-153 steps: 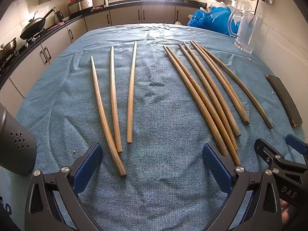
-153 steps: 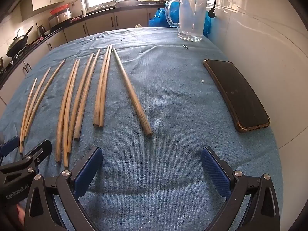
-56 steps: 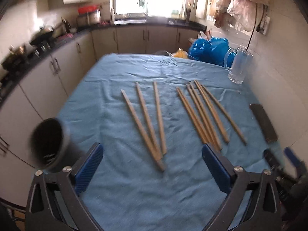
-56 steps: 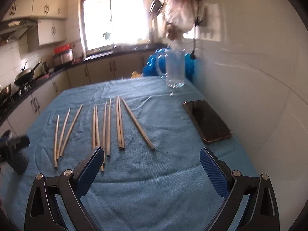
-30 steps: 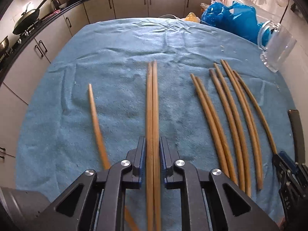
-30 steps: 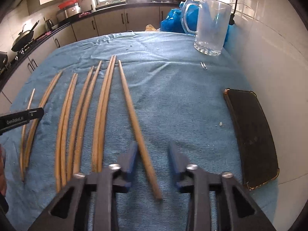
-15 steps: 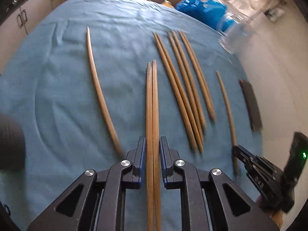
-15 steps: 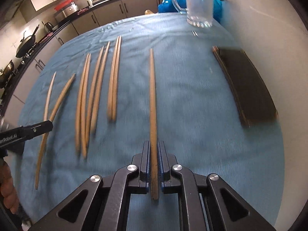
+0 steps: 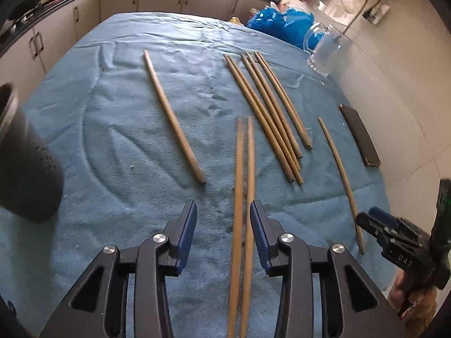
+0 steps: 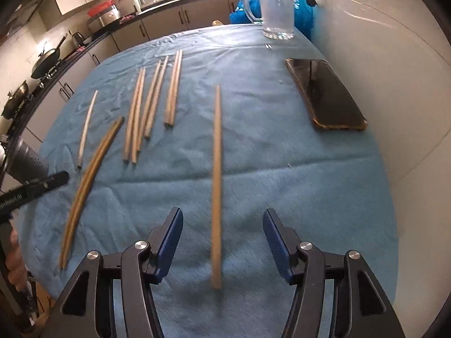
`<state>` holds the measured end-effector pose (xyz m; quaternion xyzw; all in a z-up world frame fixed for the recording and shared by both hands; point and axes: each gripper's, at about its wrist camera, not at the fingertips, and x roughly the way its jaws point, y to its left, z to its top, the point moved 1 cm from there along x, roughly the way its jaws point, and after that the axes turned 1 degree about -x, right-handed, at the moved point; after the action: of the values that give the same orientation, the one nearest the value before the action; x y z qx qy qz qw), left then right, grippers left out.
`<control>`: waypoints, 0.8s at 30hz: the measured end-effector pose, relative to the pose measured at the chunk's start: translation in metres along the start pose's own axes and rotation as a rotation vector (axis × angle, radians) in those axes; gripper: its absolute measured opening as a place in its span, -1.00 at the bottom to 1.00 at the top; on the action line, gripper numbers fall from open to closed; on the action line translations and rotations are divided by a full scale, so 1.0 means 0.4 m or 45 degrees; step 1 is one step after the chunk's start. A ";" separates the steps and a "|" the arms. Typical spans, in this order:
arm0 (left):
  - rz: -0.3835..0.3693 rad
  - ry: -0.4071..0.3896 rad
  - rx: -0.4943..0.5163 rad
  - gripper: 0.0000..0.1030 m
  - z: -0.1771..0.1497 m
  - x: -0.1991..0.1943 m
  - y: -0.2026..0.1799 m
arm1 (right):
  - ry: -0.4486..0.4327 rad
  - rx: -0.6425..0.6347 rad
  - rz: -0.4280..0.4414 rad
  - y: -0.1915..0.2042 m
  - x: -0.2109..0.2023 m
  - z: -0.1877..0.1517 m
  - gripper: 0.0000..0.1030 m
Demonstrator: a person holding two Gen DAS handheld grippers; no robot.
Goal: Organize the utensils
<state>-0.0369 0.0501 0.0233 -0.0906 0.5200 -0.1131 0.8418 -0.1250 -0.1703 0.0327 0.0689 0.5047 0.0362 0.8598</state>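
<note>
Nearest the left wrist camera, the left gripper (image 9: 222, 225) stands spread, its blue pads apart, and a pair of chopsticks (image 9: 243, 197) runs between them, close against the right-hand pad; whether it touches is hard to tell. The right gripper (image 10: 222, 233) is also spread wide, with a single chopstick (image 10: 217, 169) lying blurred between its pads, touching neither. Both lie over the blue cloth (image 10: 282, 169). Farther out, one chopstick (image 9: 172, 115) lies alone to the left, and a group of six chopsticks (image 9: 267, 107) fans toward the wall. A dark perforated holder (image 9: 25, 163) stands at the left edge. A phone (image 10: 324, 93) lies near the wall, with a glass mug (image 10: 276, 8) beyond.
</note>
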 end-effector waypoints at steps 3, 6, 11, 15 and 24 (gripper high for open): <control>0.012 0.003 0.041 -0.56 0.022 0.021 -0.018 | 0.003 -0.002 -0.002 0.009 0.020 0.023 0.22; -0.006 0.015 0.052 -0.62 0.052 0.046 -0.030 | -0.009 -0.001 0.009 0.016 0.025 0.039 0.20; 0.011 0.058 0.118 -0.81 0.070 0.101 -0.051 | -0.014 0.009 0.025 0.025 0.032 0.044 0.20; 0.022 0.048 0.095 -0.86 0.069 0.104 -0.032 | -0.018 0.010 0.027 0.021 0.031 0.043 0.20; 0.087 0.089 0.076 -0.86 0.081 0.116 -0.046 | 0.018 0.000 -0.001 -0.001 0.074 0.110 0.20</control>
<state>0.0106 0.0202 0.0029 -0.0436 0.5483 -0.1028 0.8288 -0.0723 -0.1702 0.0281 0.0684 0.5109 0.0361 0.8562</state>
